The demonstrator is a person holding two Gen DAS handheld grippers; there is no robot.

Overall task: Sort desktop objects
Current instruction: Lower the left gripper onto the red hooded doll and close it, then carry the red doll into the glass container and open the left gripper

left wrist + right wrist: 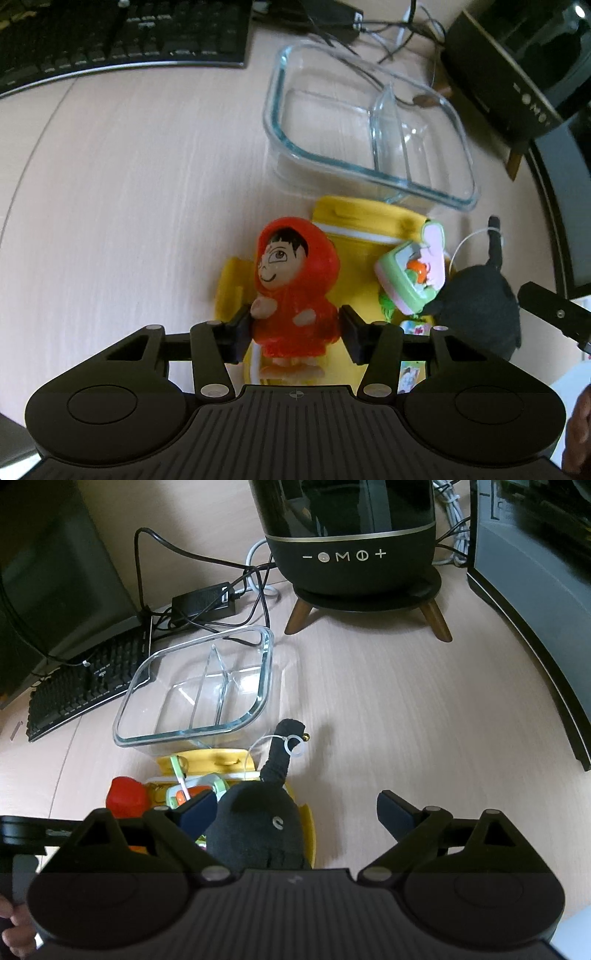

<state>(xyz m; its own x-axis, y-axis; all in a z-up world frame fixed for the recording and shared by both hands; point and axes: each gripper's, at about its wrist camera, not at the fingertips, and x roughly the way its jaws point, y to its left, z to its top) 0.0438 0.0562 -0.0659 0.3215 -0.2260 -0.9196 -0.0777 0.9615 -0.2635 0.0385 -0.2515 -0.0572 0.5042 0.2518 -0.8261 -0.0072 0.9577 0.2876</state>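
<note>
The left gripper (294, 328) is clamped on the red-hooded figurine (295, 288), which stands upright, long axis vertical, face turned toward the camera, above the yellow lid (354, 221). The right gripper (297, 812) has its jaws spread apart; the black plush toy (258, 827) lies beside its left finger, tail pointing toward the divided glass container (266, 672).

Keyboard (122, 33) cut by the top-left edge; yellow lid (362, 229) mostly covered by toys; small printed items (410, 373) behind the finger, possibly cards.
</note>
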